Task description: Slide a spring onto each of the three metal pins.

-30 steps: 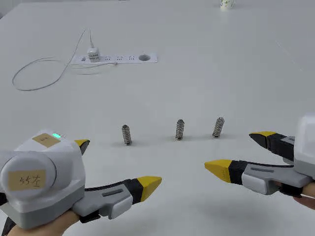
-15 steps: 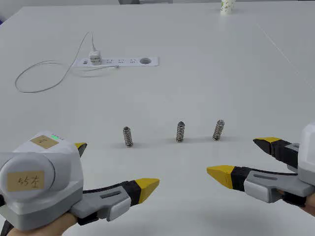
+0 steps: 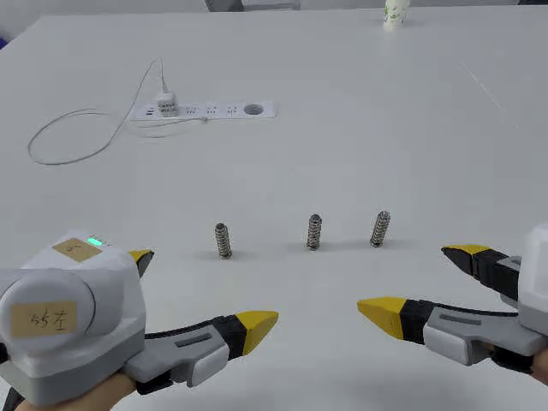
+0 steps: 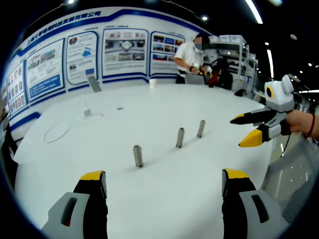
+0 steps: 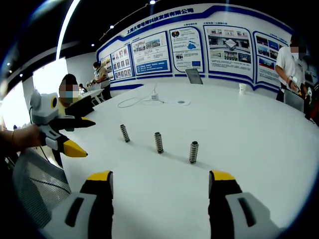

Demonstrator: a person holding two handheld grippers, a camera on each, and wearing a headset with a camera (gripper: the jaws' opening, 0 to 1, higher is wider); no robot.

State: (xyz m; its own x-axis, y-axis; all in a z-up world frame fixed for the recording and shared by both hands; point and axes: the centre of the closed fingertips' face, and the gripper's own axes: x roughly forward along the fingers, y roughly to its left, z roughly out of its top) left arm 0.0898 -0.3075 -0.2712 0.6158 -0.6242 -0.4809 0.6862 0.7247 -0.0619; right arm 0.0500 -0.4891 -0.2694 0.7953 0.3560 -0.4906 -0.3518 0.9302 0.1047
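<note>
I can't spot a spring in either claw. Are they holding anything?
Nothing. The left claw and the right claw are both open and empty; the three springs stand on the table.

cup (image 3: 394, 11) cropped at top edge, right gripper (image 3: 405, 277) cropped at right

left gripper (image 3: 214, 285), right gripper (image 3: 402, 276): fingers (image 3: 255, 329) apart

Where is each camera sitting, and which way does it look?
Head view: on the head, looking down at three springs on the table; left gripper and right gripper show, open.
Left gripper view: on the left gripper, facing the springs; own jaws and the right gripper show.
Right gripper view: on the right gripper, facing the springs; own jaws and the left gripper show.
All share the springs.
</note>
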